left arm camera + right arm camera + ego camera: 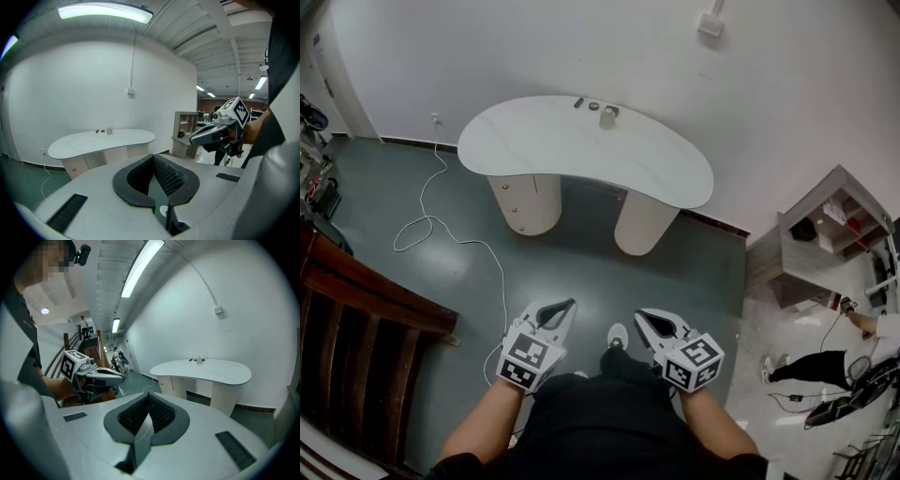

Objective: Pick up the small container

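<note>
The small container is a pale little jar standing near the far edge of a white kidney-shaped table. It also shows in the left gripper view and the right gripper view. Two small dark items lie beside it. My left gripper and right gripper are held close to my body, far short of the table. Each one is shut with nothing in it, jaws meeting at the tips.
A white cable snakes over the grey floor from a wall socket to my feet. Dark wooden furniture stands at the left. A grey shelf unit is at the right, with a person's legs beyond it.
</note>
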The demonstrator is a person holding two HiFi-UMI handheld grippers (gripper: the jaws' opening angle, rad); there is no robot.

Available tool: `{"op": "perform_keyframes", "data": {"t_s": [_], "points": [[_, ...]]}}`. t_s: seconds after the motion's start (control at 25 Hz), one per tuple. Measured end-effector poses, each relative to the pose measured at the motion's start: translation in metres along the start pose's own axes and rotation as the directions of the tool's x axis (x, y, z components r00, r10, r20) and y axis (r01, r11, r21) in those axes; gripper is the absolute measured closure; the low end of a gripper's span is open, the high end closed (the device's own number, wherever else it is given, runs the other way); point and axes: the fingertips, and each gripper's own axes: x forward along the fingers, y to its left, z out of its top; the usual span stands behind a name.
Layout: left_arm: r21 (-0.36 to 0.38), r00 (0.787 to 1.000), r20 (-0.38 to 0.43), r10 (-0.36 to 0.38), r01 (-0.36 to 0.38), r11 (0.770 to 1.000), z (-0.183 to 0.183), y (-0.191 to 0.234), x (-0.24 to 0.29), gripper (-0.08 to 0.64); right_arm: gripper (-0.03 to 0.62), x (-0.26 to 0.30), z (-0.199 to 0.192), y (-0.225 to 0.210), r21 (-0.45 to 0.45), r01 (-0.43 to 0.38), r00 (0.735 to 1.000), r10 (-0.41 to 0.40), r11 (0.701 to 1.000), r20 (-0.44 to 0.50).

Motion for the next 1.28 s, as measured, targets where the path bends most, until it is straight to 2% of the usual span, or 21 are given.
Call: {"op": "perform_keyframes", "data": {"t_s": [0.4,0.84,1.28], "points": [[-0.012,1.0,-0.025,-0.011,0.01,1.0,0.005,0.032,0.044,0.545,0.597,0.038,0.01,-0.057,0.038,0.023,1.0,-0.023,0.999,0.012],[-0.006,1.0,-0.023,0.019,-0.019,1.0,0.056,0.101,0.132,0.545,0.598,0.102,0.068,-0.151,0.017,-0.009,1.0,0.009,1.0,0.02],[-0.022,0.996,-0.041,0.083,-0.084,0.996,0.098,0.154,0.214,0.545,0.597,0.156,0.116,-0.24,0.0,-0.084,0.996,0.084,0.996,0.028]]}}
